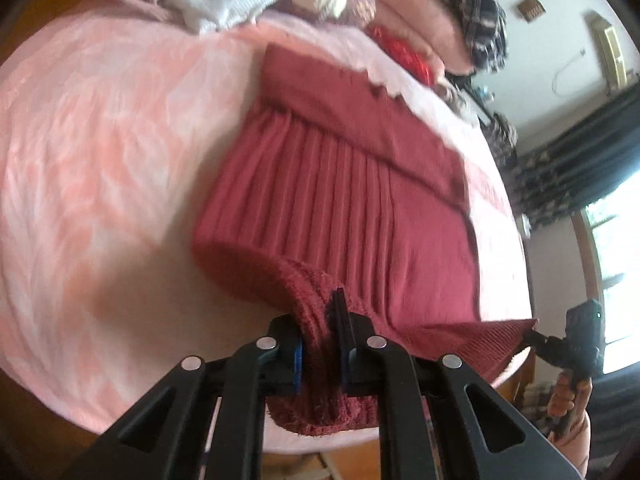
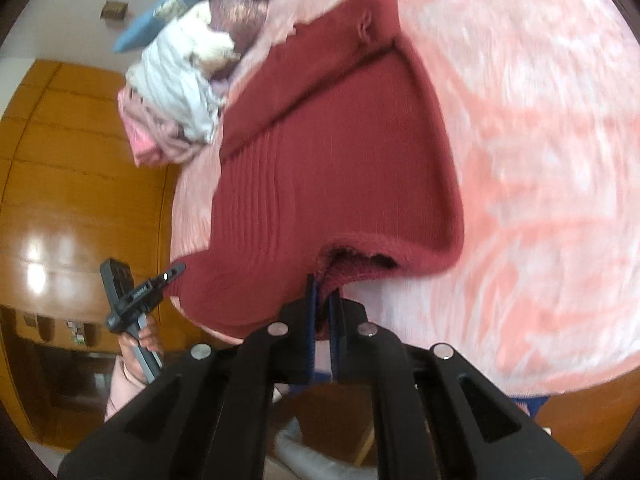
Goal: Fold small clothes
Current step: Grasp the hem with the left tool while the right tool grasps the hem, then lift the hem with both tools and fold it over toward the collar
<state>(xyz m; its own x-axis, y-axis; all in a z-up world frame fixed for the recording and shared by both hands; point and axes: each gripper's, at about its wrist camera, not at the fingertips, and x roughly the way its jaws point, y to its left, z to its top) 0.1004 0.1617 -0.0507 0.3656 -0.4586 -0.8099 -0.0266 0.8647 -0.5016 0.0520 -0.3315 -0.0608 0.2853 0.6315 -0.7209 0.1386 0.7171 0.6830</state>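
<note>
A dark red ribbed knit sweater [image 1: 340, 176] lies spread on the pink bed cover [image 1: 100, 160], its far part folded over. My left gripper [image 1: 324, 344] is shut on the near hem of the sweater and lifts it off the bed. My right gripper [image 2: 322, 312] is shut on the hem at the other corner [image 2: 340, 268]. Each gripper shows in the other's view, clamped on a sweater corner: the right one at the lower right of the left wrist view [image 1: 532, 334], the left one at the lower left of the right wrist view [image 2: 176, 270].
A pile of white and pink clothes [image 2: 172, 96] and pillows [image 1: 416, 32] lies at the bed's far end. A wooden wardrobe [image 2: 72, 184] stands beside the bed. A window with dark curtains [image 1: 580, 160] is on the other side.
</note>
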